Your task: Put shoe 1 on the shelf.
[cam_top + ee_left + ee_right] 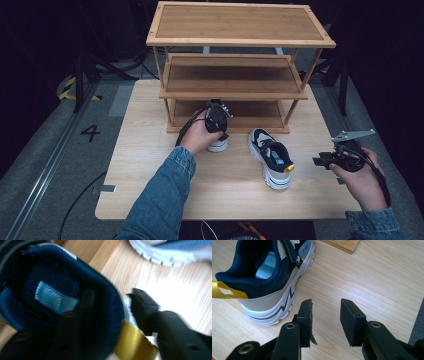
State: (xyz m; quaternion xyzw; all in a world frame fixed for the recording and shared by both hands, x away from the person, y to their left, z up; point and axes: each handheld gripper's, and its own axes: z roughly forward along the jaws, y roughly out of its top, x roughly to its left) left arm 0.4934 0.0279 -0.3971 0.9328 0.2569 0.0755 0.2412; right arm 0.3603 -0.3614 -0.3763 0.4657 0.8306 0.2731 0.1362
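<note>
Two navy and white sneakers stand on the wooden table (150,175). The left one (218,145) sits just in front of the rack's bottom shelf, under my left gripper (217,120). In the left gripper view its navy collar (62,290) and yellow heel loop (133,340) lie between the jaws of my left gripper (112,297): one jaw is inside the shoe, the other stands off the heel with a gap, open. The right sneaker (272,157) rests mid-table. My right gripper (320,161) hovers to its right, open and holding nothing (325,306), beside the sneaker's heel (269,272).
A three-tier wooden shoe rack (235,75) stands at the back of the table; its base corner (342,245) shows in the right gripper view. The other sneaker's sole (170,252) lies close ahead of the left gripper. Dark floor and stands surround the table.
</note>
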